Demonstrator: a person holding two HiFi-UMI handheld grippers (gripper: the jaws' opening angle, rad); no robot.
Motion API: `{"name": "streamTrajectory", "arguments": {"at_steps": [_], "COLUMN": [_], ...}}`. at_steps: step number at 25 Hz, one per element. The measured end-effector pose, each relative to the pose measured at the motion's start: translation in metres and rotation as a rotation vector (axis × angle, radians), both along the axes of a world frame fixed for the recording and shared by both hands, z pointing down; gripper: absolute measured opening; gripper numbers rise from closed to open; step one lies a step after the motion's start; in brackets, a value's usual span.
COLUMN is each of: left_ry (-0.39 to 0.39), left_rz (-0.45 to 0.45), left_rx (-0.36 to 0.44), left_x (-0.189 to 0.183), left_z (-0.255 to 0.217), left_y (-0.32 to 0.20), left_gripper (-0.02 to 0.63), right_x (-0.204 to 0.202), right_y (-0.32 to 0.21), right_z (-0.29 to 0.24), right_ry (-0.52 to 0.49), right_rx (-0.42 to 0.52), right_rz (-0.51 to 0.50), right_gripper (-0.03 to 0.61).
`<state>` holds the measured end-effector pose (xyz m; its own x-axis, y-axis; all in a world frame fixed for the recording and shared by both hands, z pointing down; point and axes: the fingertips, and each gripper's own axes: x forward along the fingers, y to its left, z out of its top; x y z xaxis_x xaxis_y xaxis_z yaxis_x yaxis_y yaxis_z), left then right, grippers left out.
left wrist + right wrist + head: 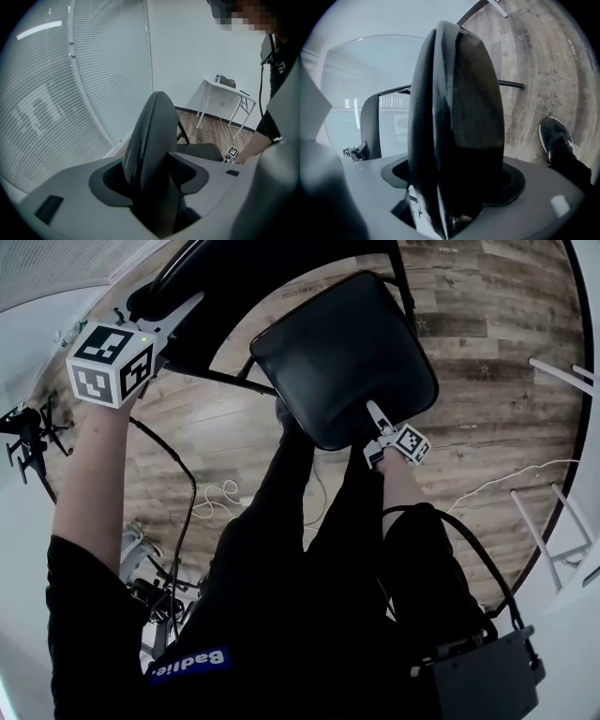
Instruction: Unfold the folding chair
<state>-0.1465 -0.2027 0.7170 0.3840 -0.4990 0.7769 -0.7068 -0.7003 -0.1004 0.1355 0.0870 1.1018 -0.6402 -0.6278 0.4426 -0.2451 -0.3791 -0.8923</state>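
A black folding chair stands on the wood floor in front of me. In the head view its padded seat [342,357] is swung out, nearly flat, and the backrest [183,268] is at the top left. My left gripper [178,320] is shut on the backrest's top edge [150,140], which fills the gap between its jaws [154,187]. Over at the seat's front edge, my right gripper [375,418] is shut on the seat [454,117], seen edge-on between its jaws [450,197]. The chair's legs are mostly hidden under the seat.
A white folding table [227,91] stands by the far wall. White frame legs [562,521] lie at the right, cables [220,493] on the floor, a tripod [28,432] at the left. Blinds [70,93] cover the window behind the chair. My shoe [555,138] is under the seat.
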Motion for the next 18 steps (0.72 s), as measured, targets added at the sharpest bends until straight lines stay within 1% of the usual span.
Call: {"name": "streamTrajectory", "arguments": {"at_steps": [1,3,4,6,8,10,13,15,18], "left_ry": [0.001,0.009,0.016,0.026,0.009,-0.036,-0.08,-0.083,-0.051], "left_rz": [-0.001,-0.002,-0.004,-0.01,-0.012,0.002,0.012,-0.012,-0.073], "left_rx": [0.0,0.004,0.005,-0.004,-0.014,-0.011,0.021,0.037,0.012], "left_x": [0.0,0.001,0.0,0.0,-0.003,-0.009,-0.014,-0.022,-0.033], "left_z": [-0.001,-0.006,-0.01,-0.014,-0.013,-0.016,-0.031,-0.05,-0.076], "left_y": [0.0,-0.003,-0.004,-0.003,-0.003,-0.005,-0.015,-0.014,0.008], "left_gripper": [0.233,0.236,0.236,0.236,0.243,0.245,0.245,0.245,0.245], "right_x": [0.002,0.01,0.015,0.024,0.025,0.019,0.019,0.013,0.002], "right_y": [0.002,0.007,0.011,0.02,0.031,0.033,0.007,-0.003,-0.002], "right_z": [0.001,0.001,-0.003,-0.017,-0.038,-0.071,-0.133,-0.176,-0.241], "right_ry": [0.012,0.075,0.114,0.183,0.227,0.252,0.297,0.315,0.305], "right_rx": [-0.021,-0.082,-0.113,-0.161,-0.182,-0.165,-0.075,-0.02,0.022], "right_rz": [-0.007,-0.026,-0.035,-0.064,-0.144,-0.266,-0.444,-0.537,-0.627], "right_gripper": [0.393,0.474,0.493,0.494,0.494,0.494,0.494,0.494,0.492]}}
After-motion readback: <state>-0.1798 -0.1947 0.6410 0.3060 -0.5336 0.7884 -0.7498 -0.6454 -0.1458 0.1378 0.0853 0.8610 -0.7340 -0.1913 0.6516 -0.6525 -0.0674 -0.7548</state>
